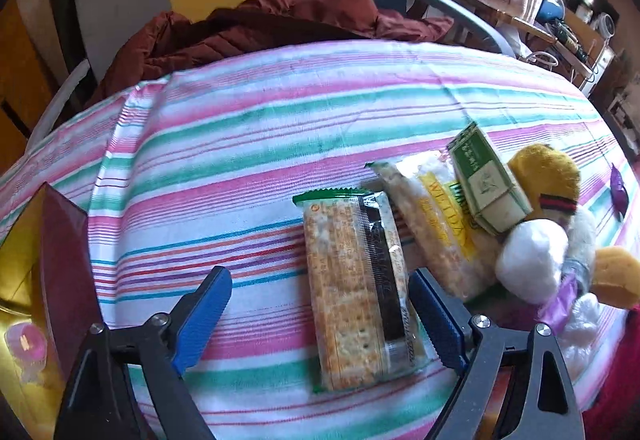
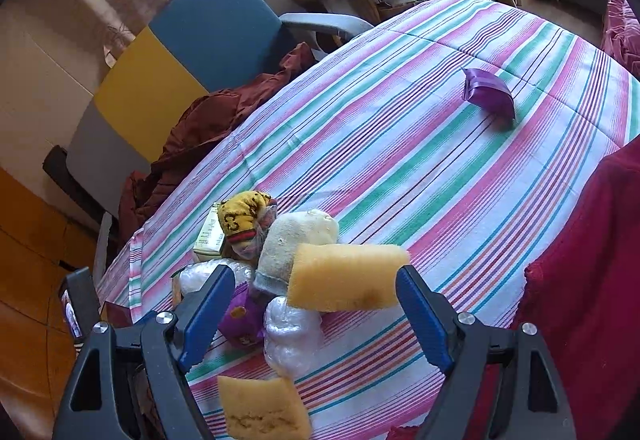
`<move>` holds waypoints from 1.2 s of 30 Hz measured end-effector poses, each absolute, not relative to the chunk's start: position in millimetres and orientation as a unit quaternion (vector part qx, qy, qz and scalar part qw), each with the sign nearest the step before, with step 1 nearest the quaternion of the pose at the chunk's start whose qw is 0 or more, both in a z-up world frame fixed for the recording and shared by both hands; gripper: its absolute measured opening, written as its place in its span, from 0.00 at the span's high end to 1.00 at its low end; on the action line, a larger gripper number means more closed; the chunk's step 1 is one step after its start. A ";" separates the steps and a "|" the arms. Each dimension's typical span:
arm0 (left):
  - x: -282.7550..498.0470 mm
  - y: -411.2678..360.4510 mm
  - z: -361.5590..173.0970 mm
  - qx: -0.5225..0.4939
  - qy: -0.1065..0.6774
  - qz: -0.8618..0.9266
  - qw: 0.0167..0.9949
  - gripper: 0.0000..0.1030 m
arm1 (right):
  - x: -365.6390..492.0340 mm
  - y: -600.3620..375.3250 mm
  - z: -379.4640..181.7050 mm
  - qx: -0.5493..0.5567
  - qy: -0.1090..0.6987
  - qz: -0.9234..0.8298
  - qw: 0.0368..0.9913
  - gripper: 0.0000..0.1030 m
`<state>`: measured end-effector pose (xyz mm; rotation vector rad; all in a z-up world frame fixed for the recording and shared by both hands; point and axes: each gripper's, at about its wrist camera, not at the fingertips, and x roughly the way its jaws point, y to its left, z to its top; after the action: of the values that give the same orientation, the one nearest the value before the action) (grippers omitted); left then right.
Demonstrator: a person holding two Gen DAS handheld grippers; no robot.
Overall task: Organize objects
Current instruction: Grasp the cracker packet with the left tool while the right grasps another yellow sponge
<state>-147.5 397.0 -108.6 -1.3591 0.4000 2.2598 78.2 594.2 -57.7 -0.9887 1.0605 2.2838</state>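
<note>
Both tools gape wide, holding nothing.
Left tool (image 1: 320,314) and right tool (image 2: 316,310) hover over the striped table (image 2: 420,143); blue-yellow chair (image 2: 192,51) upper left.

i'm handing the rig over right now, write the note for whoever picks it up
Left tongs: open, empty, low over the cracker packet, which lies between the fingers.
Right tongs: open, empty, at the yellow sponge on top of the pile.
Things: the green box, a second snack packet, socks and plastic bags are bunched together on the striped cloth; a second sponge lies nearer; the purple packet sits alone, far off.
Done: nothing visibly sorted.
Left: separate the pile and group everything.
</note>
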 end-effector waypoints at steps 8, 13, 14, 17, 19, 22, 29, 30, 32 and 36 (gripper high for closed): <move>-151.4 392.8 -116.9 -0.498 0.133 0.822 0.241 0.12 | 91.1 610.3 -64.2 -0.343 0.419 0.804 0.246 0.18; -145.0 388.6 -116.8 -0.480 0.146 0.833 0.235 0.24 | 93.2 615.5 -72.1 -0.347 0.438 0.791 0.249 0.18; -144.0 387.3 -115.2 -0.478 0.146 0.834 0.233 0.34 | 92.5 615.3 -72.7 -0.348 0.438 0.791 0.249 0.18; -141.5 384.3 -111.5 -0.472 0.147 0.837 0.233 0.52 | 90.0 617.8 -76.4 -0.351 0.446 0.786 0.244 0.18; -139.5 382.8 -111.2 -0.471 0.148 0.838 0.234 0.52 | 86.8 618.3 -80.2 -0.354 0.457 0.781 0.236 0.18; -132.0 380.1 -110.2 -0.470 0.152 0.837 0.236 0.53 | 79.3 615.1 -82.0 -0.366 0.448 0.784 0.226 0.18; -106.9 367.6 -108.7 -0.472 0.148 0.831 0.255 0.53 | 66.9 613.3 -83.3 -0.385 0.413 0.789 0.242 0.18; -104.0 365.7 -108.1 -0.474 0.146 0.829 0.258 0.53 | 65.3 613.2 -84.8 -0.389 0.410 0.789 0.242 0.18; -96.2 360.4 -105.9 -0.478 0.137 0.825 0.269 0.53 | 62.7 613.1 -86.4 -0.394 0.405 0.789 0.243 0.18; -79.8 349.7 -96.8 -0.470 0.130 0.825 0.286 0.53 | 57.8 609.6 -92.1 -0.409 0.399 0.789 0.223 0.38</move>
<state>-79.8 349.7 -96.8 -1.2564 0.3466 2.2060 57.8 609.6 -92.1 -1.1301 1.1028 2.1790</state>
